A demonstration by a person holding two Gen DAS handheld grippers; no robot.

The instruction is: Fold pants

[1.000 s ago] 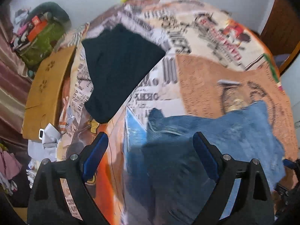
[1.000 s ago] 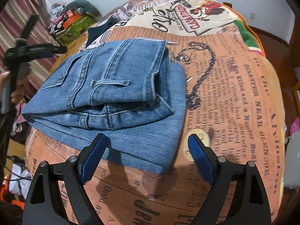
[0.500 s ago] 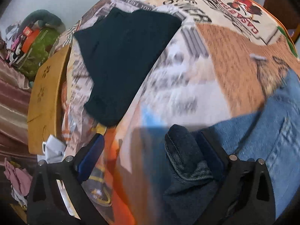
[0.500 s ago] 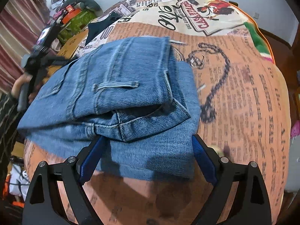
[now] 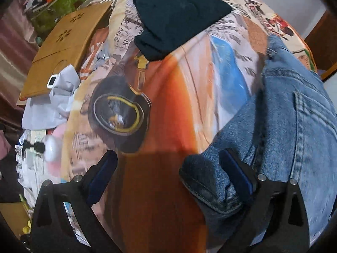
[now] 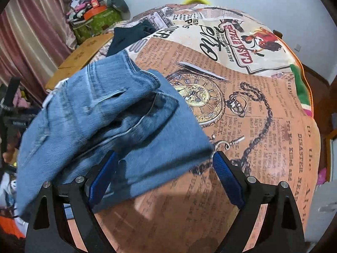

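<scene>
The folded blue jeans (image 6: 118, 122) lie on the printed bedspread (image 6: 252, 116). In the left wrist view the jeans (image 5: 294, 130) fill the right side. My left gripper (image 5: 170, 172) is open; a folded edge of the jeans bulges against the inner side of its right finger (image 5: 238, 175). My right gripper (image 6: 164, 175) is open, its jaws wide on either side of the near edge of the jeans, and the cloth covers part of its left finger (image 6: 103, 175).
A folded black garment (image 5: 177, 14) lies on the bed beyond the jeans. A wooden board (image 5: 65, 48) and a green bag (image 5: 61, 2) with clutter stand to the left of the bed. White cloth (image 5: 50, 103) and small items lie at the left edge.
Both grippers have pushed in at the jeans. The stack has shifted left and its top layers have rumpled. The left view has swung so that the jeans sit at its right.
</scene>
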